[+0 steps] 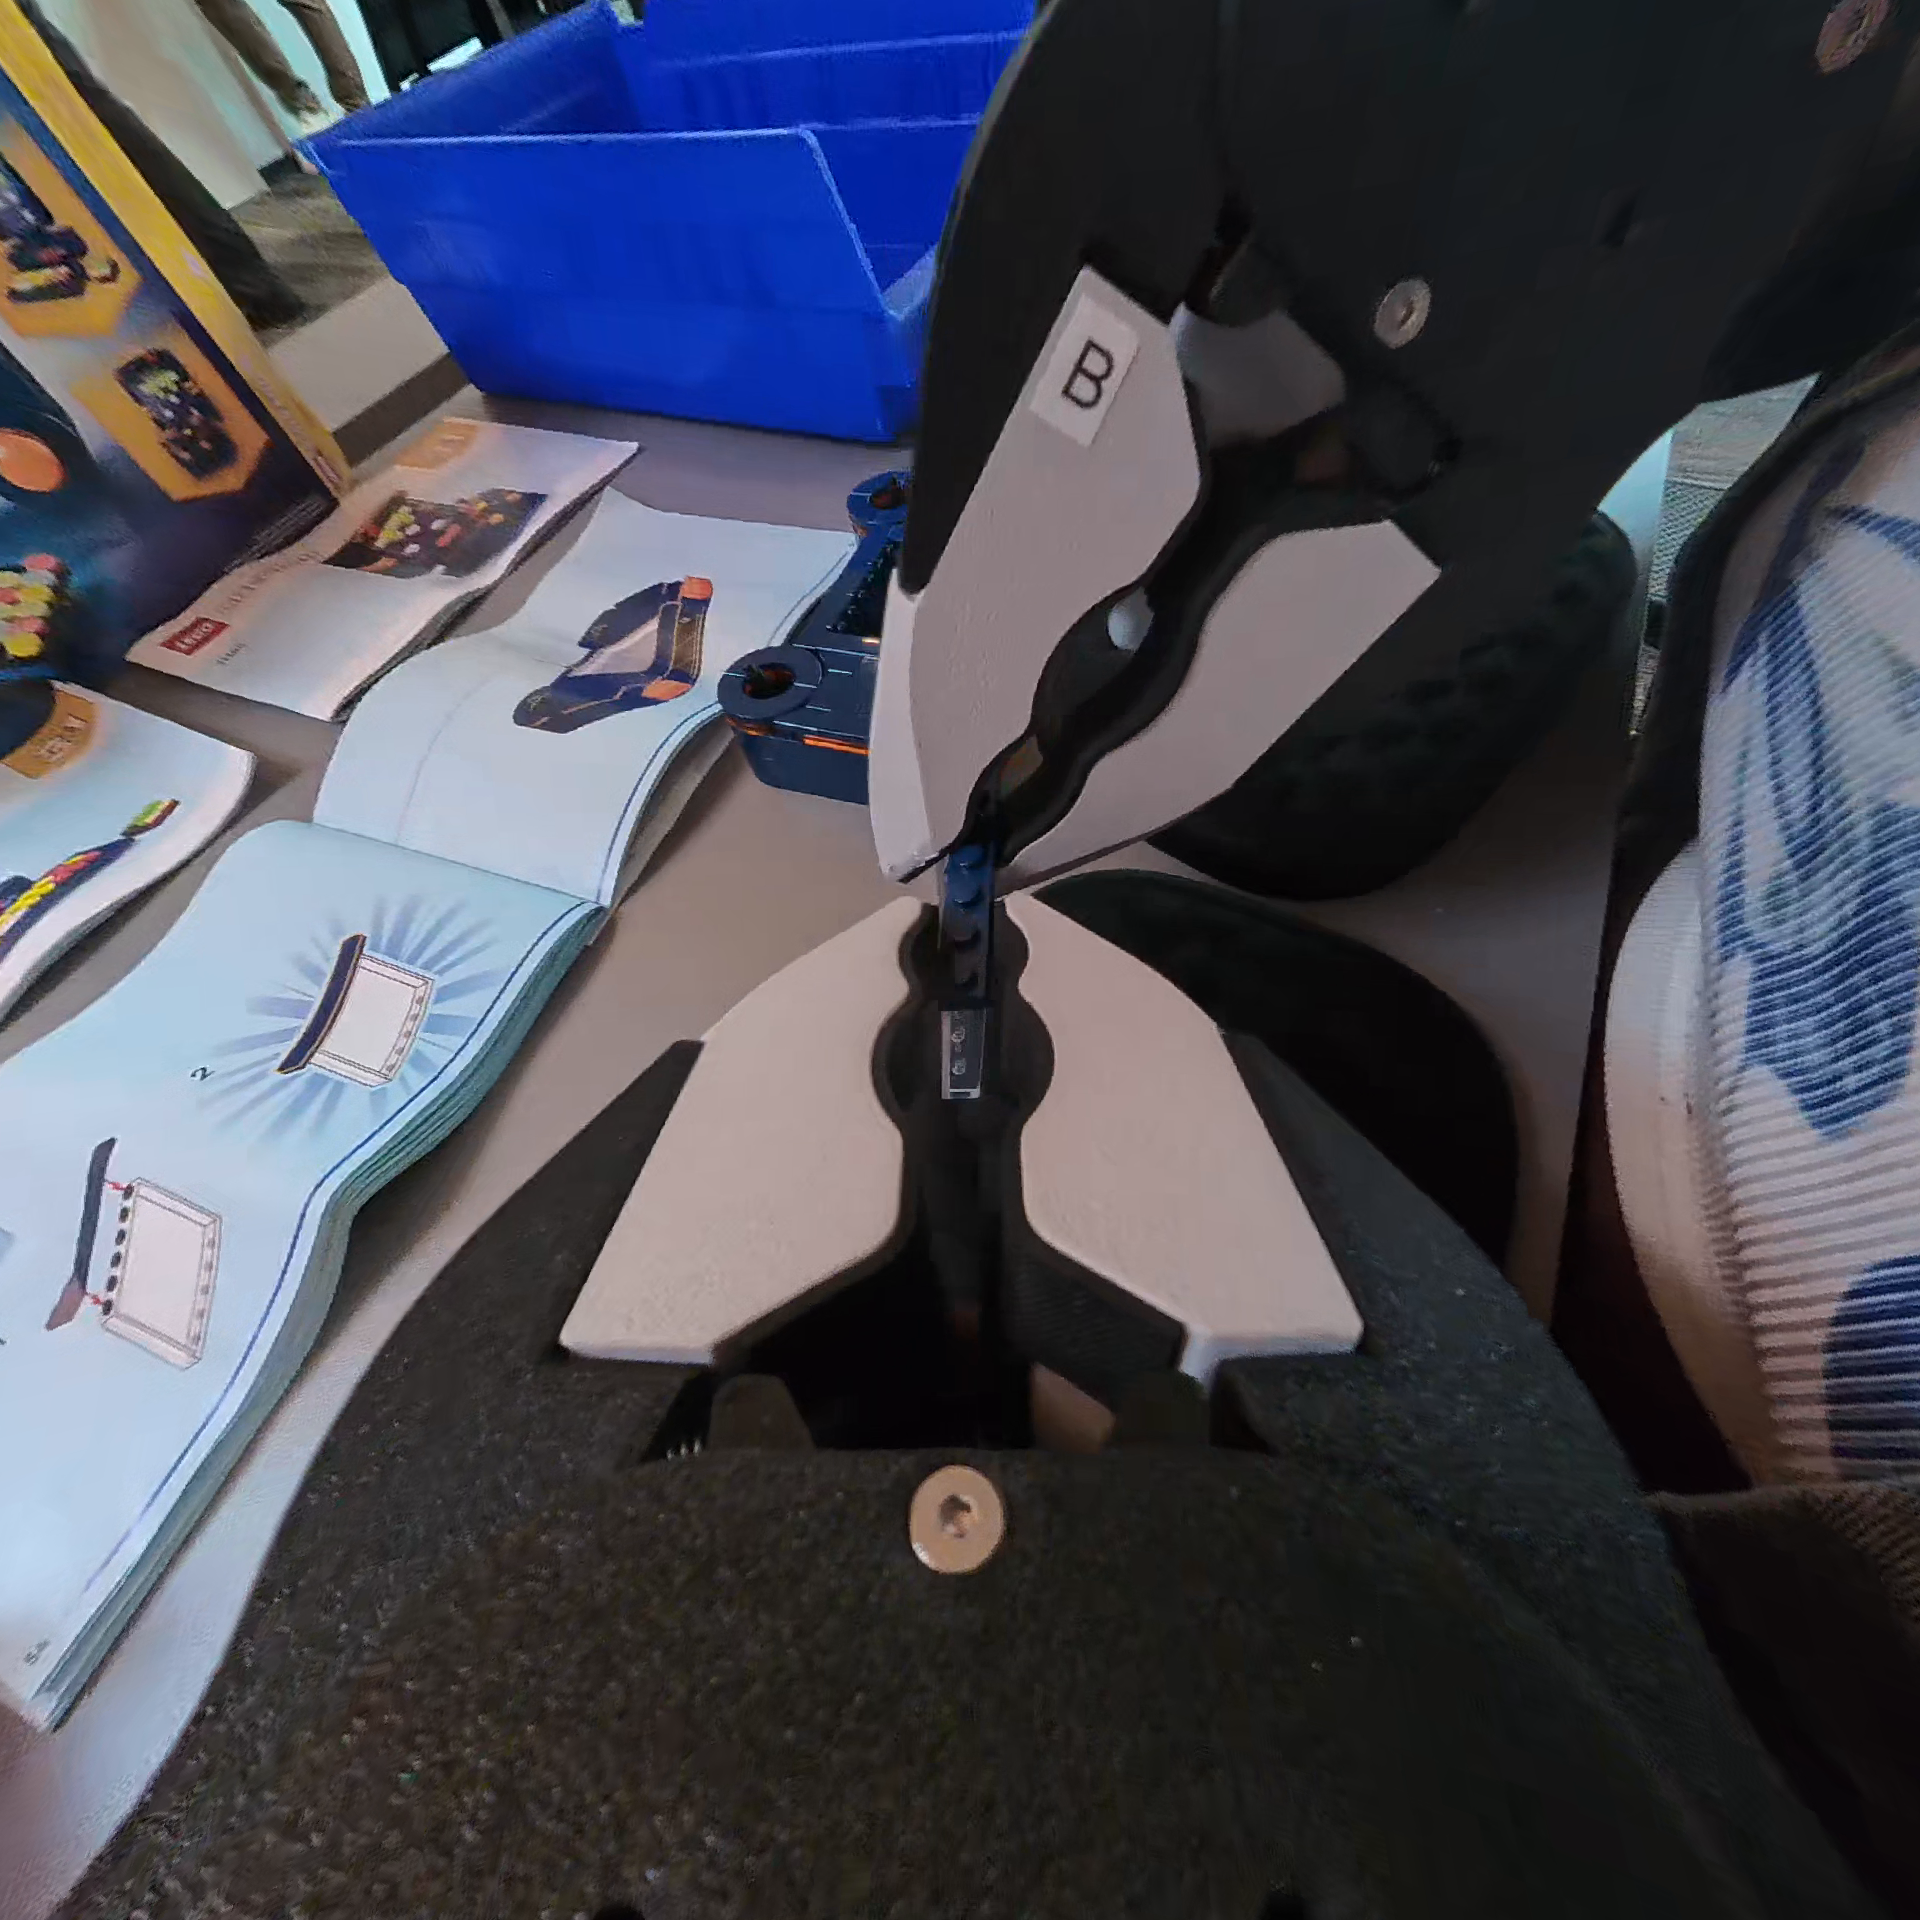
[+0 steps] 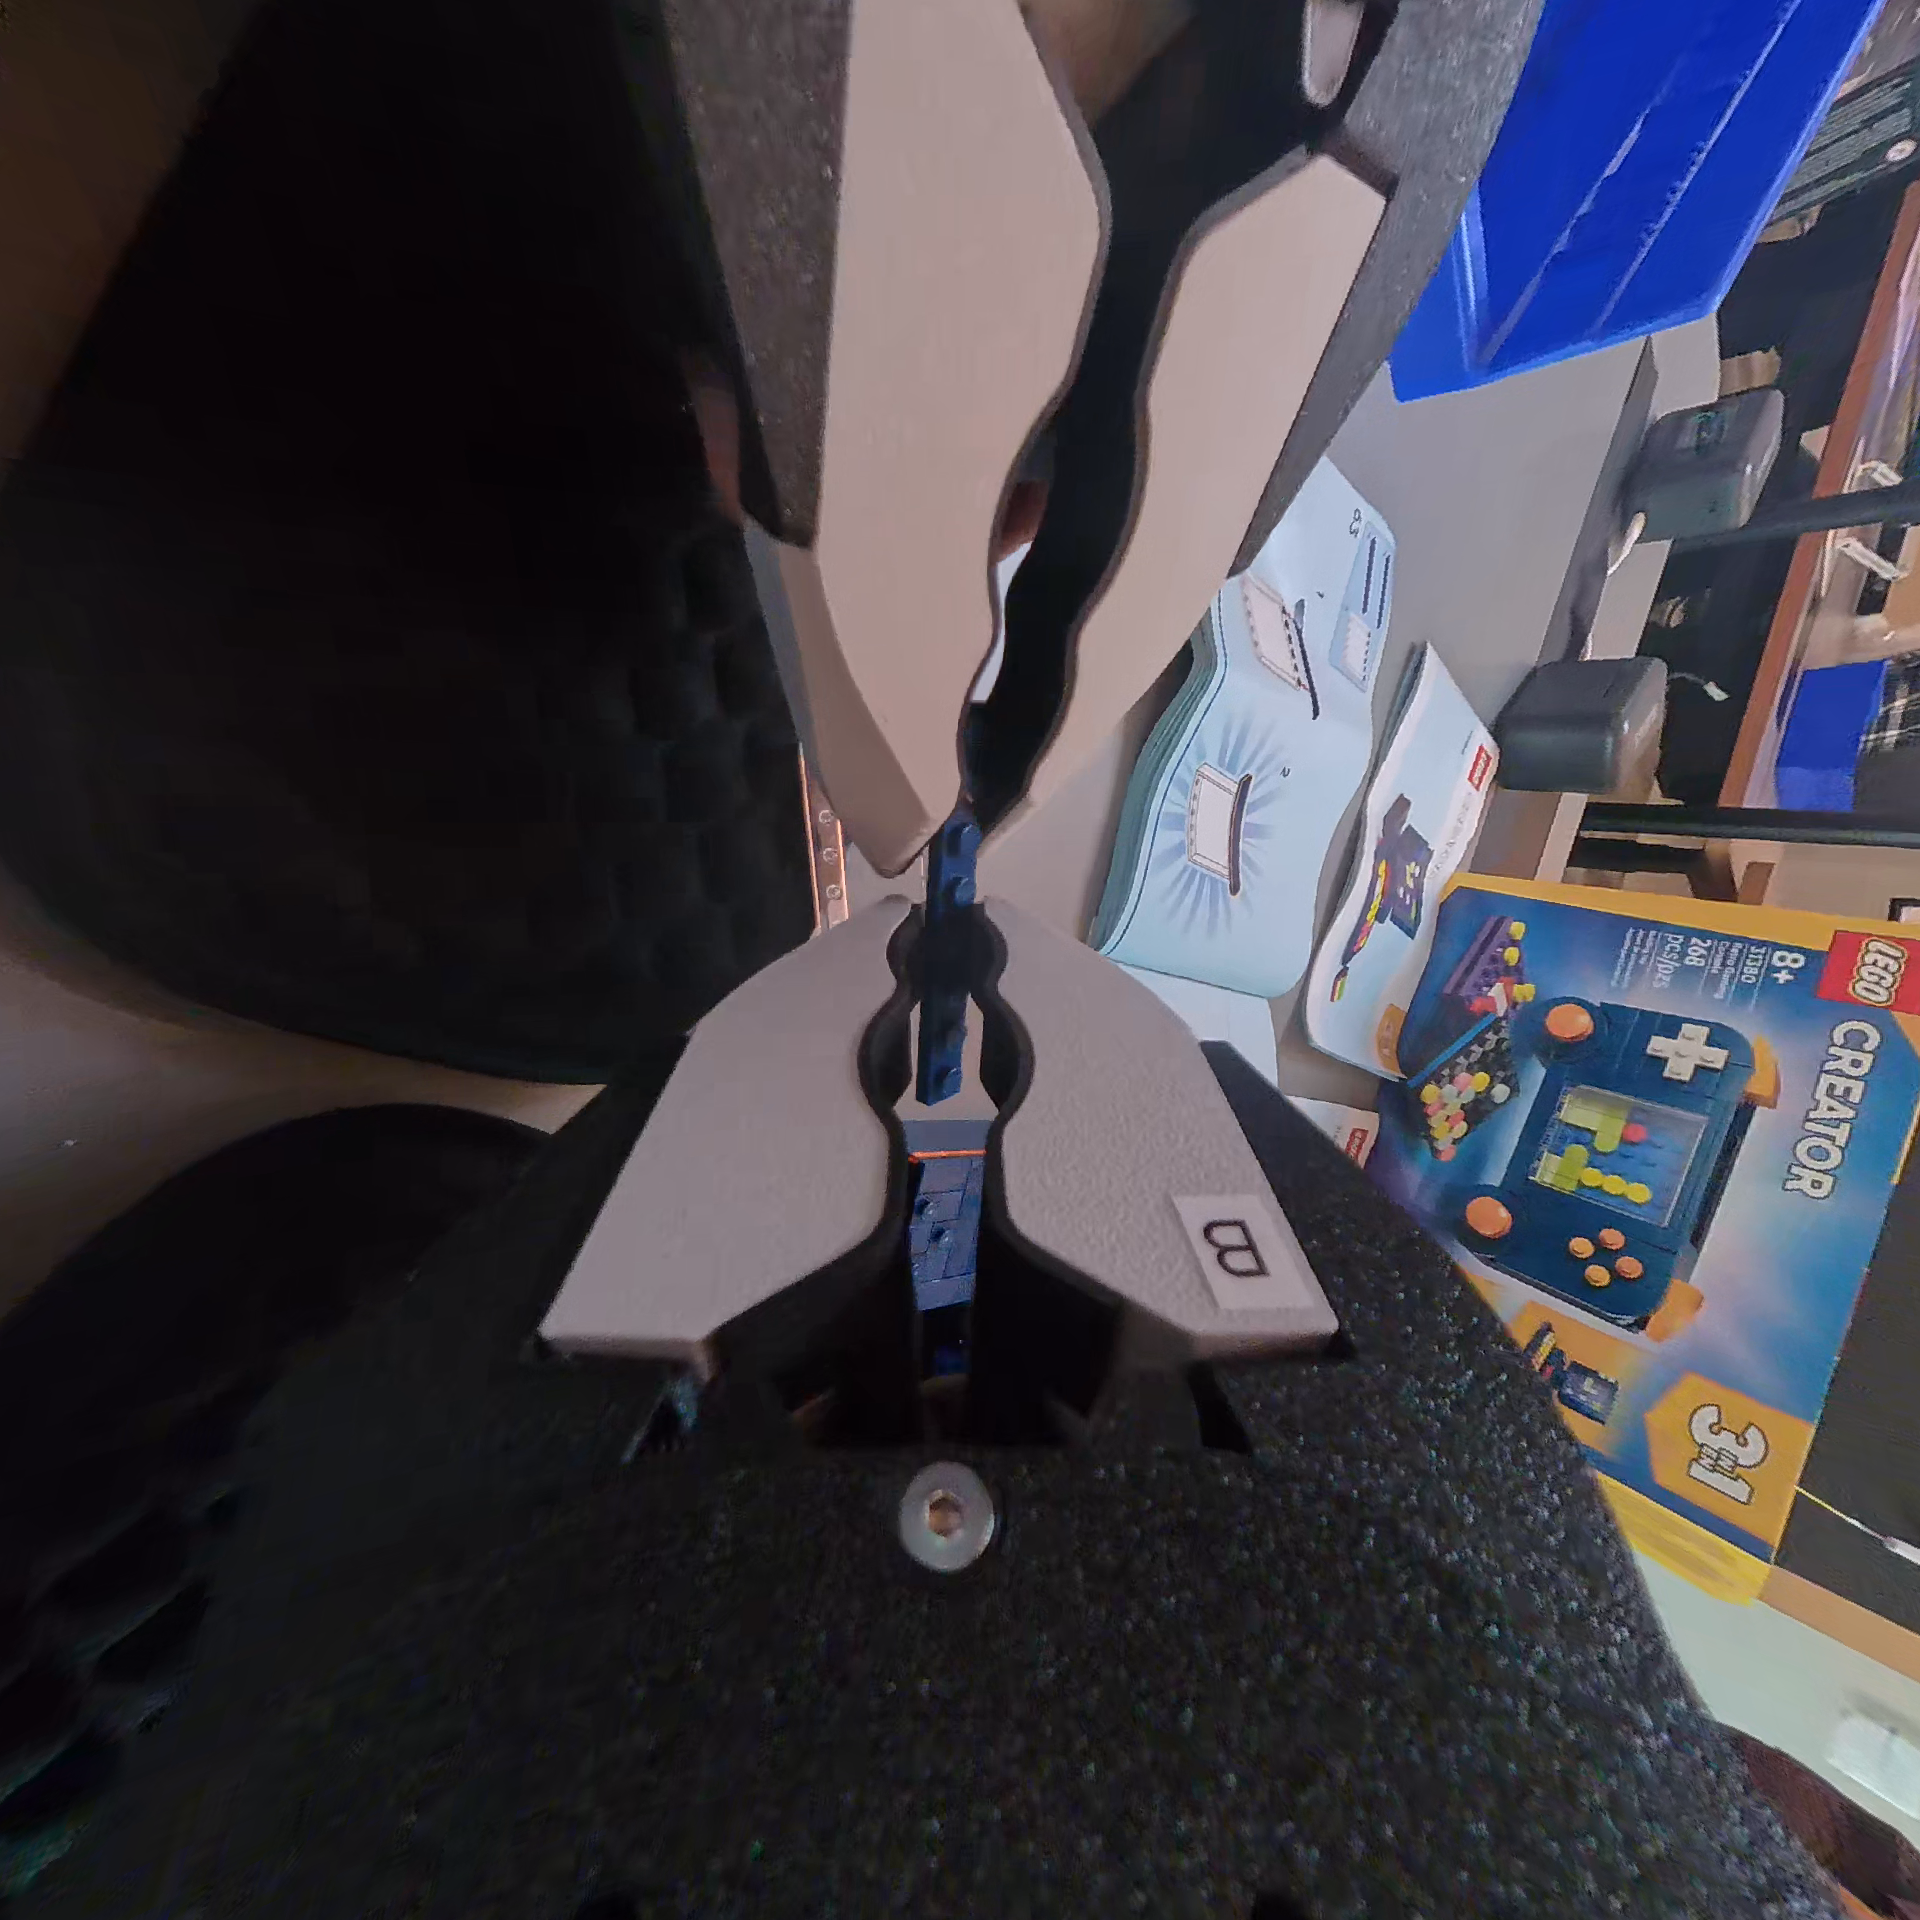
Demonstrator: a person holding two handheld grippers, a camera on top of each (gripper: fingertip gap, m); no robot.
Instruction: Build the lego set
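Together two grippers, left gripper point(image 1: 966, 914) and right gripper point(image 2: 940, 914), one blue plate point(image 1: 968, 935)

The pale grey plastic fingers point(image 1: 790, 1132) look matt and finely grained, set in coarse black speckled foam-like bodies with a bright metal screw point(image 1: 956, 1519). The thin dark-blue studded plastic plate point(image 2: 948, 1029) is smooth with a slight sheen. At far left, the glossy cardboard box point(image 2: 1621, 1164) and the paper instruction booklets point(image 1: 260, 1195) lie on the smooth matt grey bench point(image 1: 790, 862).

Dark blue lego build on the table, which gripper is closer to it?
Right. The right gripper hangs over the dark blue build; the left gripper sits back from it, both shut on a thin blue plate.
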